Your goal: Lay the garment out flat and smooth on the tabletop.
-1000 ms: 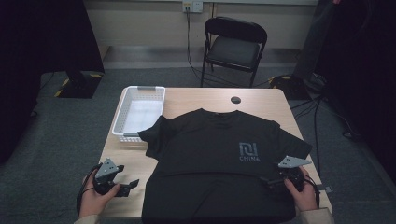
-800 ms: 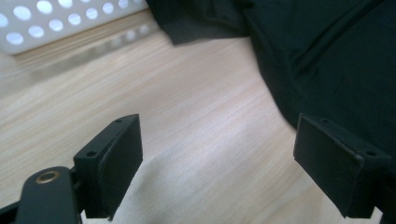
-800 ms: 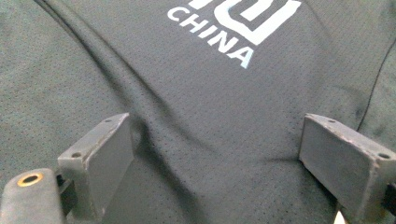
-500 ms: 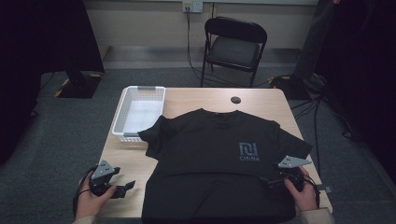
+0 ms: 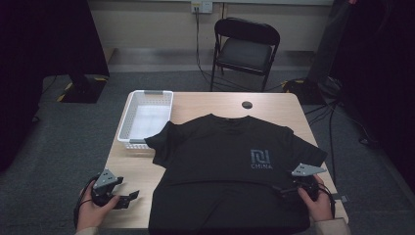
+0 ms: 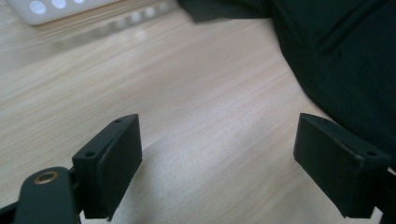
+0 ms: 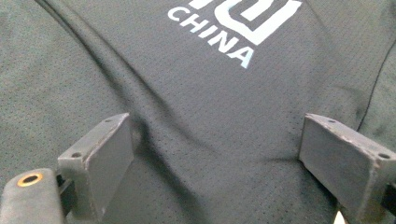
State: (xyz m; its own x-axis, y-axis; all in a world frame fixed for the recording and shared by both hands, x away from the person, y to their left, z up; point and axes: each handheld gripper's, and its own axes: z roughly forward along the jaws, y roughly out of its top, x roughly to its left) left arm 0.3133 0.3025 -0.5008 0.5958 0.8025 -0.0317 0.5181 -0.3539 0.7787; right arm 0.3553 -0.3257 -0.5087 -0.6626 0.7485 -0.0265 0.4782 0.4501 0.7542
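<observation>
A black T-shirt (image 5: 225, 161) with a pale logo and the word CHINA (image 7: 219, 39) lies spread flat, front up, over the wooden table (image 5: 205, 103). My left gripper (image 5: 128, 199) is open near the table's front left corner, over bare wood (image 6: 205, 121), with the shirt's edge (image 6: 345, 70) just to its right. My right gripper (image 5: 281, 189) is open above the shirt's lower right part, below the logo, with nothing between its jaws (image 7: 219, 154).
A white plastic basket (image 5: 145, 117) stands at the table's left edge, touching the shirt's sleeve. A small black round object (image 5: 247, 104) lies near the far edge. A black folding chair (image 5: 244, 49) stands behind the table. Cables run on the floor to the right.
My left gripper has drawn back a little toward the table's front left corner. The right gripper and the shirt have stayed where they were.
</observation>
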